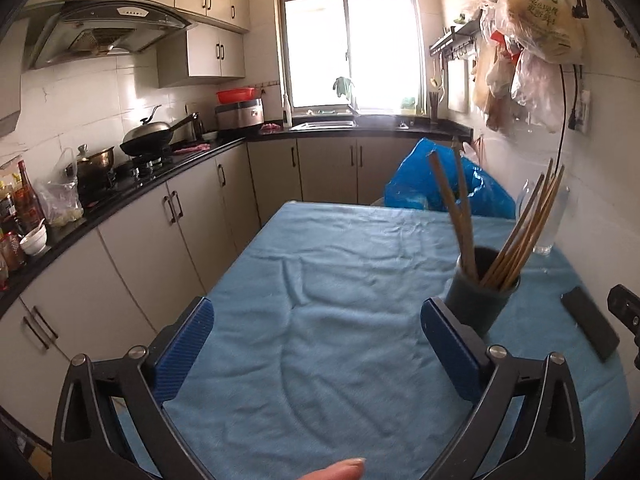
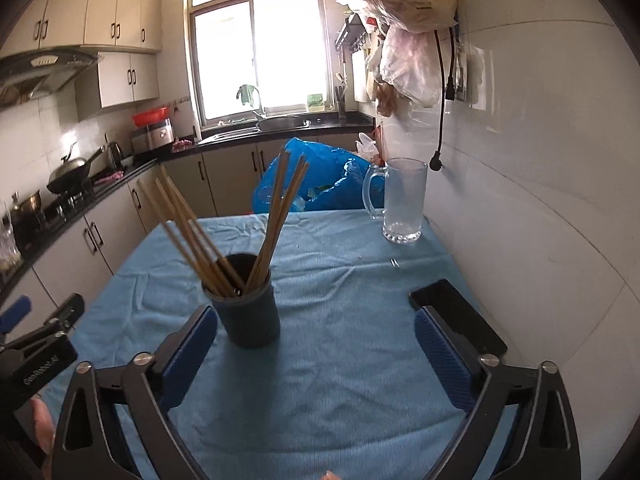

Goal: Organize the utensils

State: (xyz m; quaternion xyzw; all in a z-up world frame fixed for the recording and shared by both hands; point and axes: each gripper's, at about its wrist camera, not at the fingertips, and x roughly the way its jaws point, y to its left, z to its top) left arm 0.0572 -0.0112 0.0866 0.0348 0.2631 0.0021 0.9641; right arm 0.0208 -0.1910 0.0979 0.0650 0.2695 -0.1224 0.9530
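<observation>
Both grippers' fingers, left [image 1: 318, 320] and right [image 2: 316, 328], spread wide, empty; cup [image 2: 250, 316] at right's 11 o'clock; bare tabletop [image 1: 320, 380] ahead.

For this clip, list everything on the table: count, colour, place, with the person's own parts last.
Dark round utensil holder: one, dark grey, table middle.
Wooden chopsticks: several, tan, standing in the holder.
Clear glass mug: one, empty, far right corner.
Flat black phone-like slab: one, right edge.
Blue tablecloth: one, covers the table.
Blue plastic bag: one, behind the table.
Left hand-held gripper: open, empty.
Right hand-held gripper: open, empty.
</observation>
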